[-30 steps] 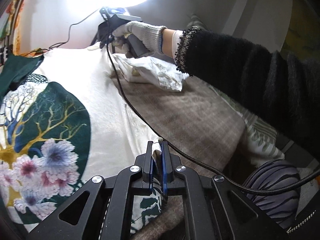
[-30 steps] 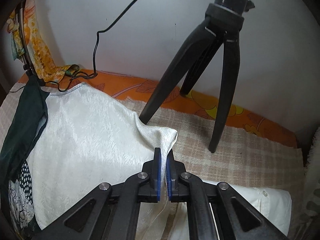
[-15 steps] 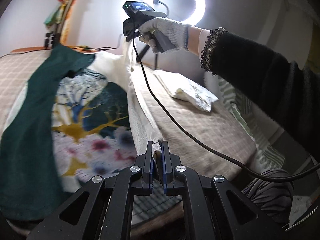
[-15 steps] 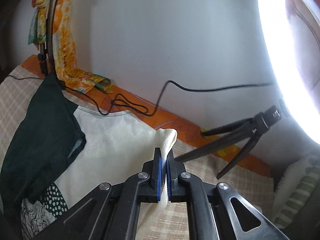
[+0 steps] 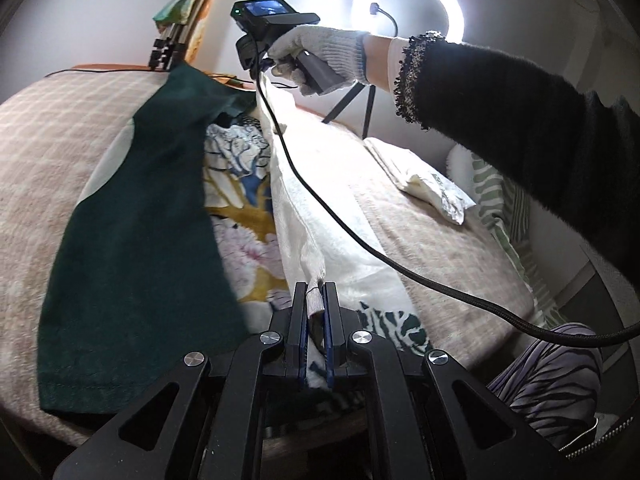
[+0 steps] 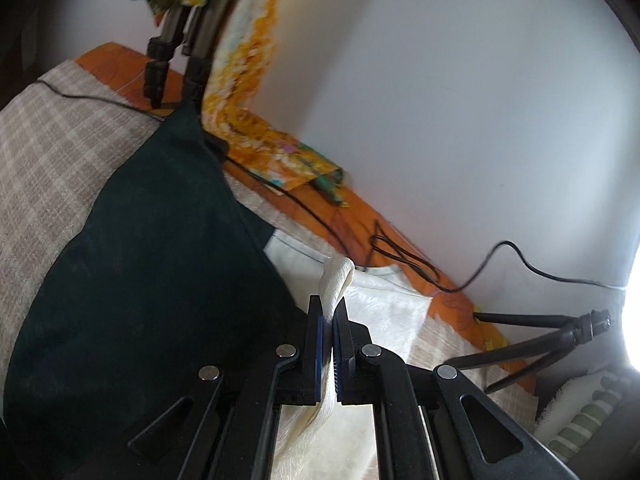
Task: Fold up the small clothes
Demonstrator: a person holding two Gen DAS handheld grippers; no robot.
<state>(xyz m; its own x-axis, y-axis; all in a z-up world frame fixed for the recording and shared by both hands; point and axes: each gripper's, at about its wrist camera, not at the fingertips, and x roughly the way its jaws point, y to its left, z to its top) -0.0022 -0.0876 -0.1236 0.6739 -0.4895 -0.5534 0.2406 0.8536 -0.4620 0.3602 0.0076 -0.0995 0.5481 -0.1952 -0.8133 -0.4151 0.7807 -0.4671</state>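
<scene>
A cream, finely textured garment (image 5: pixel 320 216), printed inside with a gold tree, pale blossoms and a dark green panel (image 5: pixel 136 248), is lying across a beige checked blanket (image 5: pixel 48 152) and is being lifted along one long edge. The green panel looks matte and slightly napped; the cream cloth has a woven, crinkled sheen. The left gripper (image 5: pixel 316 300) is clamping a bunched corner of the cream hem between its blue-padded black jaws, close to the near edge of the blanket. The right gripper (image 6: pixel 329 320) is pinching the far corner of the same cream edge, a rolled tuft of fabric poking up above its closed jaws. In the left wrist view the person's gloved right hand (image 5: pixel 320 56), in a knitted white work glove, is wrapping around the grey handle with the arm in a fuzzy black sleeve (image 5: pixel 520 128) reaching across from the right; a braided black cable (image 5: pixel 360 240) is trailing from the handle. A folded cream garment (image 5: pixel 428 184) is sitting farther right on the blanket. A ring light (image 5: pixel 408 12) on a small black tripod (image 6: pixel 540 340) is glowing against the white wall. No readable writing is showing.
</scene>
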